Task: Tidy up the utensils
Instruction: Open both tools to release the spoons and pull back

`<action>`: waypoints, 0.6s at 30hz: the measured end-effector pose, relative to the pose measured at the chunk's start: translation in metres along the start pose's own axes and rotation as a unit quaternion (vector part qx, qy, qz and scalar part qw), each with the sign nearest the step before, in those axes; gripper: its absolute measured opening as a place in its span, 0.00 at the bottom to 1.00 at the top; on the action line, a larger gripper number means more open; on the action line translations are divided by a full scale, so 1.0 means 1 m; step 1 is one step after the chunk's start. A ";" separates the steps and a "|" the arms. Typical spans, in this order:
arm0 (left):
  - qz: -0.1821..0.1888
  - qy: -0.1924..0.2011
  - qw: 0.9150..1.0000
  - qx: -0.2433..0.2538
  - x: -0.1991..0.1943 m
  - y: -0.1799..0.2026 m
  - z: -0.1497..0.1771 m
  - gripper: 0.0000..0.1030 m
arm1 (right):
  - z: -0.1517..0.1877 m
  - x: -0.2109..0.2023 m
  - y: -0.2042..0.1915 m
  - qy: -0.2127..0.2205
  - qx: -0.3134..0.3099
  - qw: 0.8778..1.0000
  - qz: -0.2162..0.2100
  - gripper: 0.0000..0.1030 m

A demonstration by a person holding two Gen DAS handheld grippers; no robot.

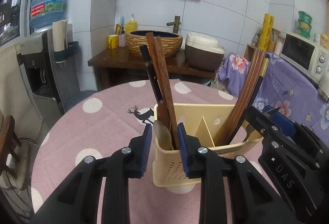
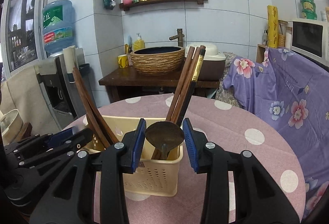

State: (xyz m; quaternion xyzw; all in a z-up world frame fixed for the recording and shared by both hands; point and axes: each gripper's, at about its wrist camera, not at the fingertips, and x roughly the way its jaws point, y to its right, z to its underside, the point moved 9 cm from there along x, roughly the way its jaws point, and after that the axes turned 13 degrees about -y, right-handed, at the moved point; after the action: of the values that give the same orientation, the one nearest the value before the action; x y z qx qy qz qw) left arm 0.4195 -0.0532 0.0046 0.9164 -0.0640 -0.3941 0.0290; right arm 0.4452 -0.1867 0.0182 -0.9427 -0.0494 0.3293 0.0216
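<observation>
A cream plastic utensil holder [image 1: 205,113] with two compartments stands on the pink dotted table. Its left compartment holds wooden chopsticks [image 1: 162,71] and a pale spoon [image 1: 163,137]. My left gripper [image 1: 164,137] is open around that spoon's top, jaws apart. The right compartment holds more chopsticks [image 1: 246,90]. In the right wrist view the holder [image 2: 152,174] has a dark wooden spoon [image 2: 164,134] standing between my open right gripper's [image 2: 164,135] jaws, with chopsticks [image 2: 185,84] behind it. The spoon does not touch either pad.
The round table [image 2: 236,133] with a pink dotted cloth fills the foreground. Behind it stand a wooden counter [image 1: 123,61] with a basin, a rice cooker [image 1: 203,51], a water dispenser [image 1: 39,63] at left and a purple-covered cabinet [image 2: 287,90] with a microwave at right.
</observation>
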 end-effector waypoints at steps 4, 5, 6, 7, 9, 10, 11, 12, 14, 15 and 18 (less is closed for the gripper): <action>0.005 0.002 1.000 -0.002 -0.002 -0.001 0.002 0.27 | 0.004 0.003 0.000 0.000 0.000 1.000 -0.004 0.37; 0.007 0.003 1.000 -0.003 -0.005 -0.002 0.003 0.32 | 0.005 0.002 0.000 0.003 -0.001 1.000 -0.006 0.41; 0.005 0.009 1.000 -0.003 -0.009 -0.004 0.003 0.36 | 0.005 0.000 0.000 0.004 -0.001 1.000 -0.008 0.44; 0.001 0.018 1.000 -0.004 -0.016 -0.007 0.005 0.48 | 0.007 -0.004 0.002 0.009 0.003 1.000 -0.010 0.49; -0.007 0.040 0.999 -0.008 -0.031 -0.012 0.011 0.64 | 0.008 -0.013 0.005 0.018 0.007 1.000 -0.010 0.55; -0.006 0.051 0.999 -0.008 -0.040 -0.015 0.016 0.70 | 0.011 -0.020 0.007 0.025 0.008 1.000 -0.009 0.58; -0.007 0.058 0.998 -0.007 -0.047 -0.017 0.021 0.76 | 0.013 -0.028 0.010 0.031 0.009 0.999 -0.008 0.62; -0.006 0.067 0.998 -0.005 -0.057 -0.019 0.028 0.79 | 0.017 -0.036 0.013 0.037 0.011 0.999 -0.007 0.64; -0.003 0.086 0.996 -0.002 -0.074 -0.024 0.041 0.92 | 0.029 -0.056 0.018 0.045 0.011 0.999 -0.005 0.72; 0.000 0.099 0.995 -0.003 -0.085 -0.026 0.051 0.95 | 0.039 -0.068 0.021 0.048 0.010 0.999 0.001 0.74; 0.011 0.127 0.992 -0.002 -0.110 -0.032 0.082 0.95 | 0.070 -0.100 0.020 0.058 -0.010 0.998 0.008 0.84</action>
State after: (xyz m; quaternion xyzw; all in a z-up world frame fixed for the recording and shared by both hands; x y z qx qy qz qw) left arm 0.2880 -0.0059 0.0240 0.9581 -0.0694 -0.2746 0.0432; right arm 0.3249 -0.2170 0.0239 -0.9608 -0.0440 0.2735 0.0121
